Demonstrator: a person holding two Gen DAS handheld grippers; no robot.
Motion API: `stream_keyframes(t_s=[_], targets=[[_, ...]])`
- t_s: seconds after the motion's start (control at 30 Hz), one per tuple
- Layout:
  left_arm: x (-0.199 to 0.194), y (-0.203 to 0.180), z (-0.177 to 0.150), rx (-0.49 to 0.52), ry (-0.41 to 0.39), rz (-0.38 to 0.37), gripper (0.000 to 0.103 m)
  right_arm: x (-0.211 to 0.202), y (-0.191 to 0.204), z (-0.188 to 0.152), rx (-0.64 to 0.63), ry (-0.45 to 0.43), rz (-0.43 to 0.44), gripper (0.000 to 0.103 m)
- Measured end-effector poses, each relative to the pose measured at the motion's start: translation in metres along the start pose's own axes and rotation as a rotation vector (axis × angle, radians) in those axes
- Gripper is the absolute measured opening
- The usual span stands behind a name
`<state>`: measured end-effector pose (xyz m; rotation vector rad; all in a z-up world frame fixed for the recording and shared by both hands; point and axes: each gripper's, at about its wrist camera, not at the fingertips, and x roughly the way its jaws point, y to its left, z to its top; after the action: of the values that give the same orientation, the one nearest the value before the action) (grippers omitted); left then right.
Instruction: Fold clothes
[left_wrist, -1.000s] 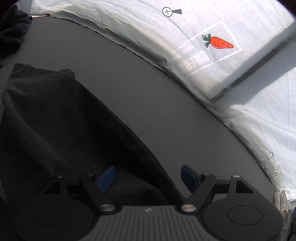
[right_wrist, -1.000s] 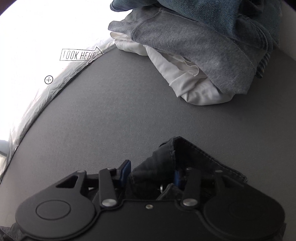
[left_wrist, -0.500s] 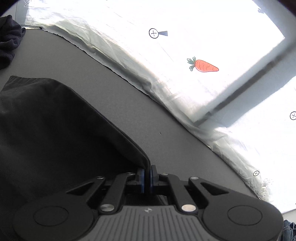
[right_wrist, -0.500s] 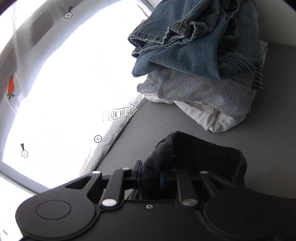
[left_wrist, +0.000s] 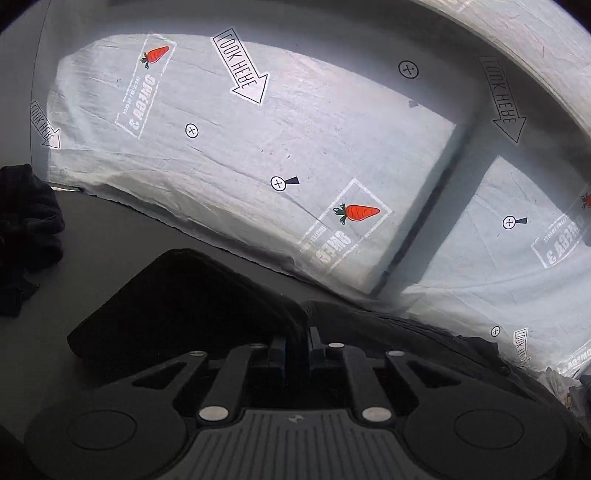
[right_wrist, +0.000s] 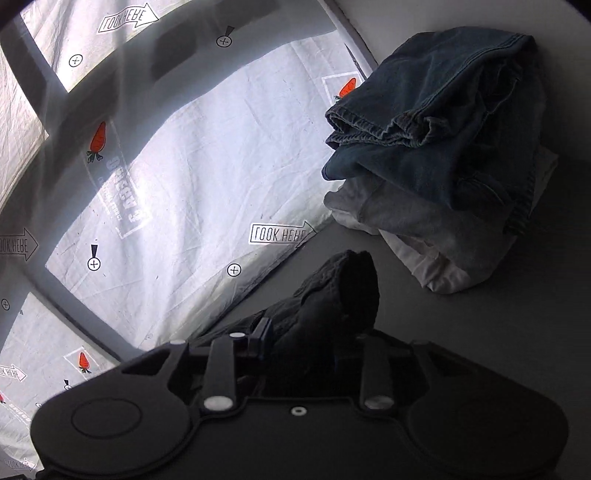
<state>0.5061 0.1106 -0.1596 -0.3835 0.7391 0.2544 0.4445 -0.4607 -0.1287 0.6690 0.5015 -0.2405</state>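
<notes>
Both tongs, left (left_wrist: 296, 345), right (right_wrist: 295, 339), clamped on black garment (left_wrist: 192, 295), no containers.

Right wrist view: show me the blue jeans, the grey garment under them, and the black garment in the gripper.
blue jeans (right_wrist: 443, 122), right wrist view, folded top layer.
grey garment (right_wrist: 417, 218), right wrist view, exposed front fold.
black garment (right_wrist: 343, 295), right wrist view, bunched cloth above the fingers.

A staged recording setup, not a home. A white plastic sheet (left_wrist: 295, 147) printed with carrots, arrows and crosshair marks borders the grey felt tabletop's (right_wrist: 480, 332) far edge.
</notes>
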Motion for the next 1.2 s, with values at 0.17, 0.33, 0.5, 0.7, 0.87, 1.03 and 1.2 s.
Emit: stream_keyframes(t_s=[0.17, 0.33, 0.5, 0.7, 0.87, 1.03, 1.2], targets=[[0.001, 0.029, -0.05, -0.032, 0.12, 0.078, 0.019, -0.014, 0.002, -0.035, -0.138, -0.006, -0.164, 0.053], [-0.006, 0.033, -0.076, 0.024, 0.168, 0.113, 0.028, -0.021, -0.041, -0.058, -0.014, 0.008, -0.286, 0.066], [-0.003, 0.031, -0.1, 0.093, 0.223, 0.158, 0.038, -0.002, -0.069, -0.077, 0.026, 0.057, -0.341, 0.067], [0.002, 0.009, -0.118, 0.276, 0.181, 0.308, 0.084, 0.023, -0.063, -0.095, -0.065, 0.013, -0.374, 0.071], [0.007, 0.0, -0.119, 0.331, 0.161, 0.43, 0.103, 0.029, -0.042, -0.111, -0.254, 0.002, -0.382, 0.021], [0.012, -0.006, -0.116, 0.361, 0.173, 0.503, 0.103, 0.021, 0.0, -0.118, -0.551, -0.015, -0.448, 0.003], [0.013, -0.025, -0.123, 0.483, 0.186, 0.555, 0.103, -0.012, 0.014, -0.117, -0.626, -0.103, -0.521, 0.002]])
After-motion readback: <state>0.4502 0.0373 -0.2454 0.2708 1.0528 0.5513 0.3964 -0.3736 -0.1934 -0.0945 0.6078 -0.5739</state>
